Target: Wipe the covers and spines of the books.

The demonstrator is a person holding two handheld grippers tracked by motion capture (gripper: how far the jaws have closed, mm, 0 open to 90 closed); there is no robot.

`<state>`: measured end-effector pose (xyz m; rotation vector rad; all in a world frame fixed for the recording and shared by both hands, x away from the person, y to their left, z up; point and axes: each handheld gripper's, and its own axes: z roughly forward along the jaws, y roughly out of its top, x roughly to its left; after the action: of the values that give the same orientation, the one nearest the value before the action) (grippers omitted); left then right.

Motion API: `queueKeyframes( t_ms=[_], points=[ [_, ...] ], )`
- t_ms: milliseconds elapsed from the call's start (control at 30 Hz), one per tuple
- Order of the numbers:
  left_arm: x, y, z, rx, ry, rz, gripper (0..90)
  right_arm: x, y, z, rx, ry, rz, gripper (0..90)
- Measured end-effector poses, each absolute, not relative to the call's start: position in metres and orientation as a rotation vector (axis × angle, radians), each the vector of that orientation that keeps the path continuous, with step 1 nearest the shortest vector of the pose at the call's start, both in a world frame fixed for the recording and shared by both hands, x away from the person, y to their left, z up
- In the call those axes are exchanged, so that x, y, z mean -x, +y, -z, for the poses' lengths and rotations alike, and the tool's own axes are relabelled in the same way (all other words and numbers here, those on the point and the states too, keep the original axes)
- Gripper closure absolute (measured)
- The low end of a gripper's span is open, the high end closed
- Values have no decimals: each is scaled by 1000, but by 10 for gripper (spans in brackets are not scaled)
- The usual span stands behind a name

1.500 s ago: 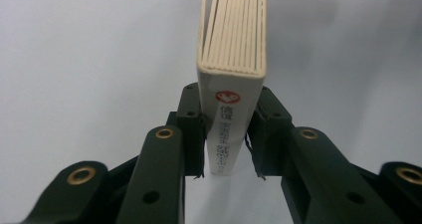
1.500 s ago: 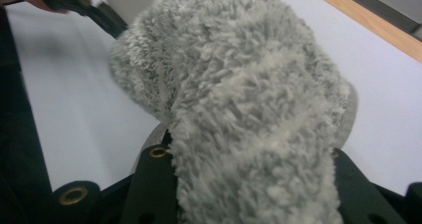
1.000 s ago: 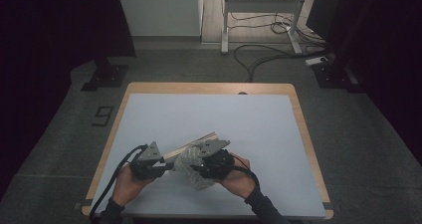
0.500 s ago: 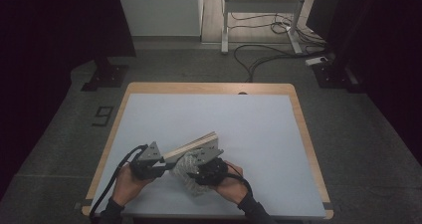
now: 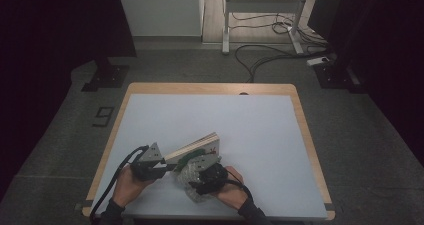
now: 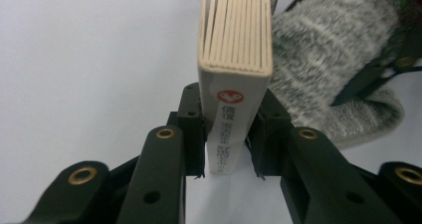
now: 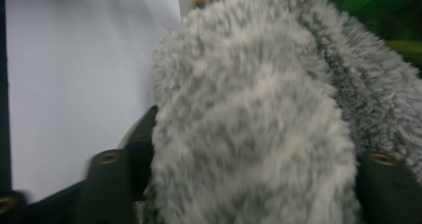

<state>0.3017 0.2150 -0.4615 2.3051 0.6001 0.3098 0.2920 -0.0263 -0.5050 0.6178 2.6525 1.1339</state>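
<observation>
Standing on its edge between the jaws of the left gripper [image 6: 226, 171] is a thick book [image 6: 234, 74], its cream page block facing up and its white spine, with a red round mark and printed characters, turned toward that gripper's camera. Both black pads press flat on the covers, one on each side, so the book is clamped firmly. In the high view the book [image 5: 197, 147] rises at a slant from the left gripper [image 5: 167, 166] toward the middle of the table [image 5: 210, 110], its far end lifted off the pale blue top.

Just beside the book, on its right, is a fuzzy grey slipper [image 6: 338, 64], soft and mottled, lying against the table near the front edge. The right gripper [image 7: 249, 149] has the slipper [image 7: 249, 109] between its jaws, which have just been opening; they stand about half apart around the fluff, and whether the pads press on it I cannot tell. From above, the slipper [image 5: 187, 177] sits under the right gripper [image 5: 202, 177], touching the book's lower cover. A person's hands hold both tools at the near edge, with a dark floor and cables beyond the table.
</observation>
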Motion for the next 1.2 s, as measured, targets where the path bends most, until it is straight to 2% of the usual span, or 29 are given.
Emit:
queueKeyframes(
  t_ms=[267, 733, 1000, 1200],
  points=[
    [-302, 215, 462, -2305, 602, -308, 702, -290, -36, 484, -637, 2625, -1210, 230],
    [-302, 215, 462, -2305, 602, -308, 701, -297, -57, 433, -646, 2500, -1304, 210],
    [-303, 215, 462, -2304, 604, -306, 700, -319, -89, 431, -739, 2422, -1240, 212],
    [-303, 215, 462, -2303, 606, -304, 699, -340, -95, 439, -778, 2424, -1243, 196]
  ],
)
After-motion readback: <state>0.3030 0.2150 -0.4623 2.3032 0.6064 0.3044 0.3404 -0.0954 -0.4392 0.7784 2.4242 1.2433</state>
